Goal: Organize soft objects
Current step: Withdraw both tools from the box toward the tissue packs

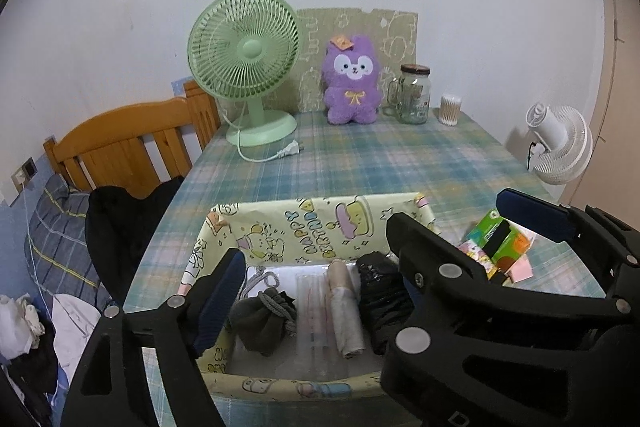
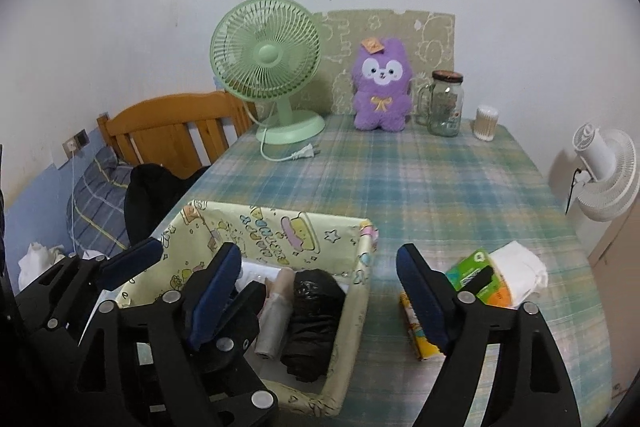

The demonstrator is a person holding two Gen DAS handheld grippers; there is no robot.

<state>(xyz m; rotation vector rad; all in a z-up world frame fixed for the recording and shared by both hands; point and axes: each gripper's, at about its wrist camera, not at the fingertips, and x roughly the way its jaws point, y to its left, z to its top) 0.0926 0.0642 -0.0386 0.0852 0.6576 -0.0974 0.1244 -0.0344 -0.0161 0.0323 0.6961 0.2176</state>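
A yellow cartoon-print box (image 1: 316, 227) (image 2: 276, 231) sits at the table's near edge. It holds a dark grey drawstring pouch (image 1: 262, 321), a pale rolled bag (image 1: 346, 307) (image 2: 274, 311) and a black rolled bag (image 1: 380, 291) (image 2: 314, 311). My left gripper (image 1: 316, 251) hangs open over the box, empty; it also shows in the right wrist view (image 2: 184, 255). My right gripper (image 2: 320, 267) is open and empty beside the box's right wall; it also shows in the left wrist view (image 1: 460, 219). A green tissue pack (image 1: 498, 237) (image 2: 478, 277) with white tissue (image 2: 520, 267) lies right of the box. A purple plush (image 1: 352, 83) (image 2: 382, 91) stands at the back.
A green desk fan (image 1: 246, 67) (image 2: 272, 71) with loose plug, glass jar (image 1: 412, 93) (image 2: 444, 103) and cotton-swab tub (image 1: 450, 109) (image 2: 486, 123) line the back. A small yellow pack (image 2: 420, 335) lies by my right finger. A white fan (image 2: 604, 179) stands off the right edge; a bed with clothes lies left.
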